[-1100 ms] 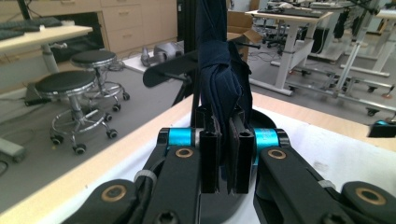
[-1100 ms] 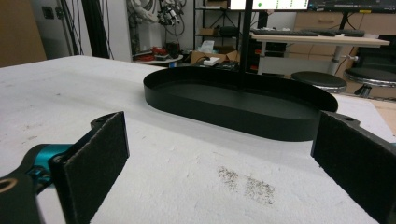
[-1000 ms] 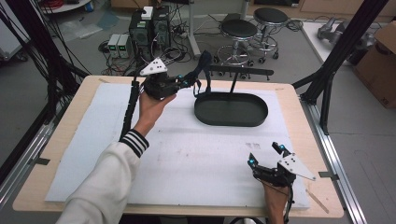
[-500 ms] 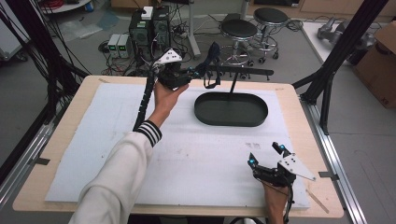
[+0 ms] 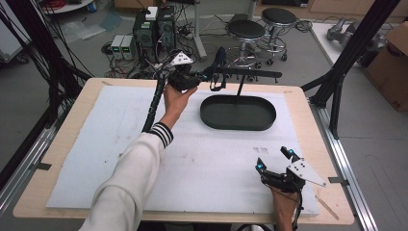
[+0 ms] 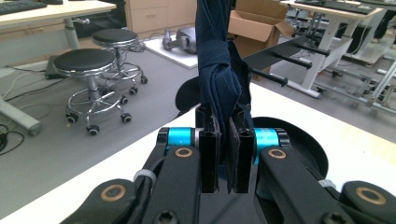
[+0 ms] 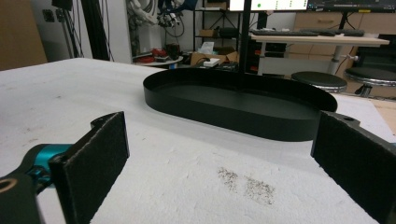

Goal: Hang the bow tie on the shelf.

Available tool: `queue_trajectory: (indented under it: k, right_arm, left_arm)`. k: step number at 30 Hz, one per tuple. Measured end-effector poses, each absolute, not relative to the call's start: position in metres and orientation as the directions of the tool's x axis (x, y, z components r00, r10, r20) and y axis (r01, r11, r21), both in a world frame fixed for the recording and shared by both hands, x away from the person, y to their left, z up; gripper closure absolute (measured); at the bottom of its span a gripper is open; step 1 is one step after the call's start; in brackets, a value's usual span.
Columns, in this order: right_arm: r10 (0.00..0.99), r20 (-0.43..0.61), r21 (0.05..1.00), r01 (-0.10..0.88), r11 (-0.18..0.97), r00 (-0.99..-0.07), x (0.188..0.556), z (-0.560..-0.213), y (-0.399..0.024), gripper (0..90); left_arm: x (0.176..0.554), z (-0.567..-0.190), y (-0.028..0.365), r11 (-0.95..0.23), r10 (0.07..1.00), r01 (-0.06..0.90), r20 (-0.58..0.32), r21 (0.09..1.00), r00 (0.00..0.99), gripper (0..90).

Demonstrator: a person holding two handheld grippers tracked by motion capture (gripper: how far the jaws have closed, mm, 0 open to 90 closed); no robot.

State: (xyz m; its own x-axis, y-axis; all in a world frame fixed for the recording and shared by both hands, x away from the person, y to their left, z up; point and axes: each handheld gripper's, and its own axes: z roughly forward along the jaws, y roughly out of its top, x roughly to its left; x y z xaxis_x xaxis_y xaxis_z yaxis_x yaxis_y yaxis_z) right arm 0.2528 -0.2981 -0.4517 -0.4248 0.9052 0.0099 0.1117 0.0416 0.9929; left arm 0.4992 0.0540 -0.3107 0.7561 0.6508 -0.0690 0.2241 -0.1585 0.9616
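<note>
now | left gripper (image 6: 223,140) jaws clamped on dark cloth (image 6: 219,79) | right gripper (image 7: 219,154) jaws wide, holding nothing

Even, bright indoor light with soft shadows; gripper views are sharp up close, slightly soft farther off.

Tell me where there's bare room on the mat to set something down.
The mat lies bare left of the sleeve, and between the tray and the right tool. It's crowded at the far edge, where the left tool holds a cloth at the rack over the tray.
</note>
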Motion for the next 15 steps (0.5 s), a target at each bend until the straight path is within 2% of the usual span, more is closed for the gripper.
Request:
queue_trajectory:
  k: [10, 15]
  right_arm:
    - [0.905, 0.014, 0.993, 0.115, 0.039, -0.424, 0.253, -0.452, -0.298, 3.1]
    - [0.905, 0.017, 0.993, 0.111, 0.033, -0.425, 0.253, -0.452, -0.299, 3.1]
  left_arm:
    - [0.502, -0.316, 0.056, -0.216, 0.675, 0.239, -0.032, 0.947, 0.737, 84.7]
    - [0.5, -0.324, 0.061, -0.199, 0.687, 0.228, -0.03, 0.953, 0.726, 84.8]
